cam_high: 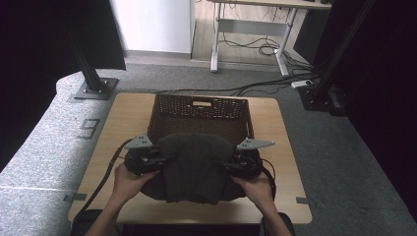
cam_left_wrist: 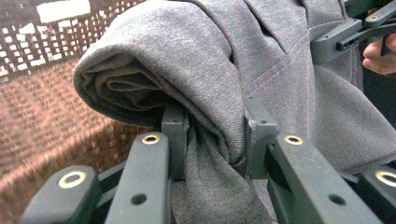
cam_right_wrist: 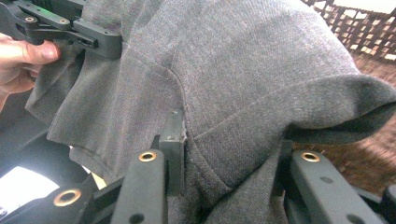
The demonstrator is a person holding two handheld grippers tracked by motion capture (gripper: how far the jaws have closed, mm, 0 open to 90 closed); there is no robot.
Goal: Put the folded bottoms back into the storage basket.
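A folded dark grey garment [cam_high: 194,164] hangs between my two grippers just in front of a brown wicker basket [cam_high: 199,112]. My left gripper [cam_high: 158,161] is shut on the garment's left side, with the cloth [cam_left_wrist: 219,84] bunched between its jaws [cam_left_wrist: 212,140]. On the garment's right side my right gripper [cam_high: 227,166] is shut too, pinching grey fabric [cam_right_wrist: 243,79] at a seam [cam_right_wrist: 229,149]. The garment's far edge overlaps the basket's near rim. Its lower part drapes toward the table's front.
The basket stands at the back middle of a light wooden table [cam_high: 123,123]. Wicker wall [cam_left_wrist: 42,116] shows close behind the cloth. Black frame posts [cam_high: 91,73] rise at the back left and right, and cables [cam_high: 255,88] lie on the grey floor beyond.
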